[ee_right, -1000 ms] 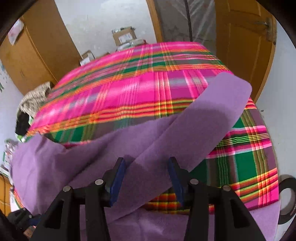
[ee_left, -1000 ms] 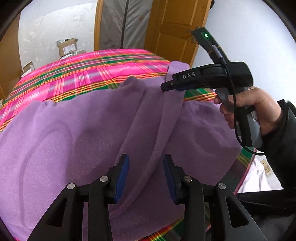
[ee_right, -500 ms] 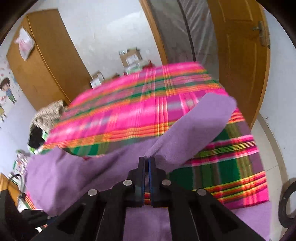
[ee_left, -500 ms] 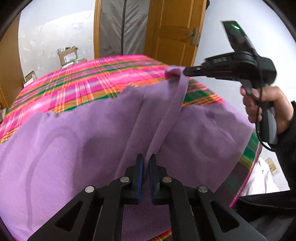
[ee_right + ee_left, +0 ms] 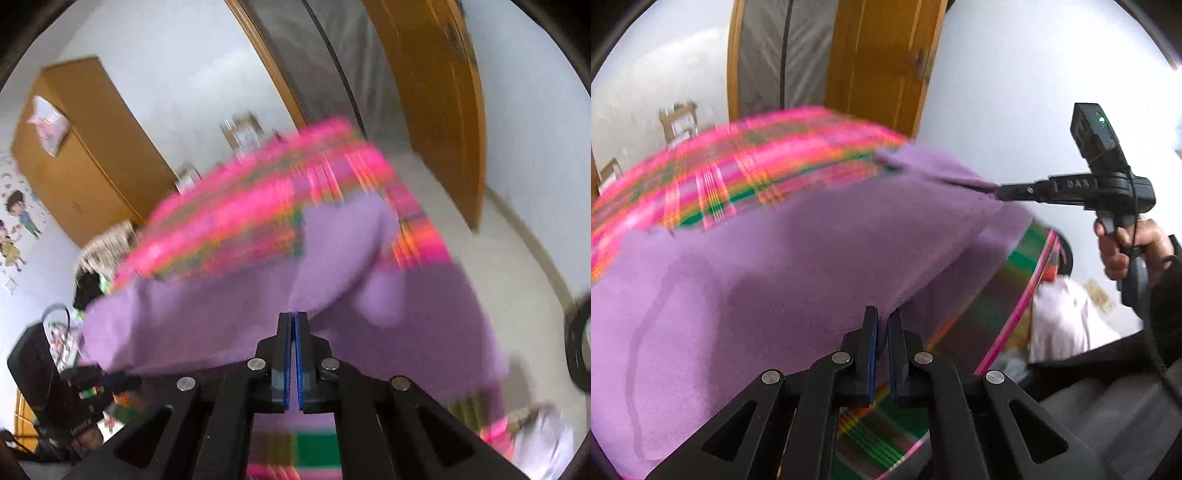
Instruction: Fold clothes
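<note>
The bed (image 5: 746, 173), under its pink plaid cover, carries one purple garment (image 5: 768, 280), which lies across the near half of the bed with one edge lifted off it. Both grippers hold that raised edge: the left gripper (image 5: 882, 325) has its jaws clamped narrow on the fabric at the bed's near side, and the right gripper (image 5: 294, 325) has its jaws pinched on a fold out past the bed's right edge.

The risks, as I judge them:
- The grips take little cloth, so a quick pull could slip it free.
- Uneven travel of the two hands could skew the fold, leaving the edges misaligned.
- The loose part could slide off the bed's right edge.

Count: one bed, one garment, two grippers.
</note>
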